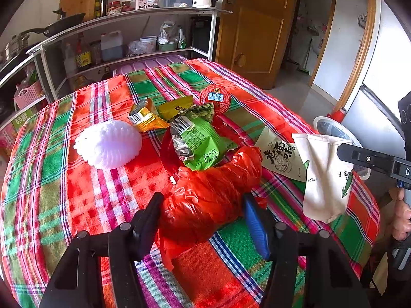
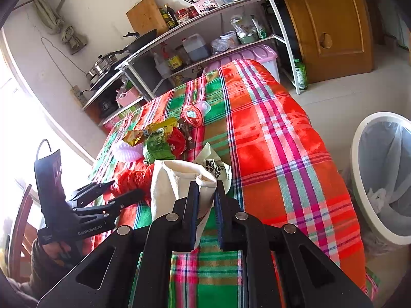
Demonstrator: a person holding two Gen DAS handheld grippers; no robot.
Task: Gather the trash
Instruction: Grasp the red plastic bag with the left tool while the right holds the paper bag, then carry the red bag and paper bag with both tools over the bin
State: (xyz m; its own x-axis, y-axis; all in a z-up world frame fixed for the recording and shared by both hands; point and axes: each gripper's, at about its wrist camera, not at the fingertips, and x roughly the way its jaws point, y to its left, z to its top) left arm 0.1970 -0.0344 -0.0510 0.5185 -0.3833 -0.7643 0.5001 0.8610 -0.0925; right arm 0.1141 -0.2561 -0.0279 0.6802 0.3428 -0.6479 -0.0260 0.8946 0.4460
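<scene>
Lying on the plaid tablecloth (image 1: 77,205), left to right: one white foam net (image 1: 109,143), one gold wrapper (image 1: 146,116), one green packet (image 1: 197,141), one red cup lid (image 1: 215,98). Straddling one red plastic bag (image 1: 213,195), jaws apart: left gripper (image 1: 204,214), lettered "GenRobot.AI". Pinching one cream bag (image 2: 177,179), angled downward: right gripper (image 2: 206,195).

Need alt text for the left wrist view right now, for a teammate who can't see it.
The left gripper straddles a crumpled red plastic bag on a plaid tablecloth, snack wrappers piled beyond. At right, the right gripper holds up a cream paper bag.
</scene>
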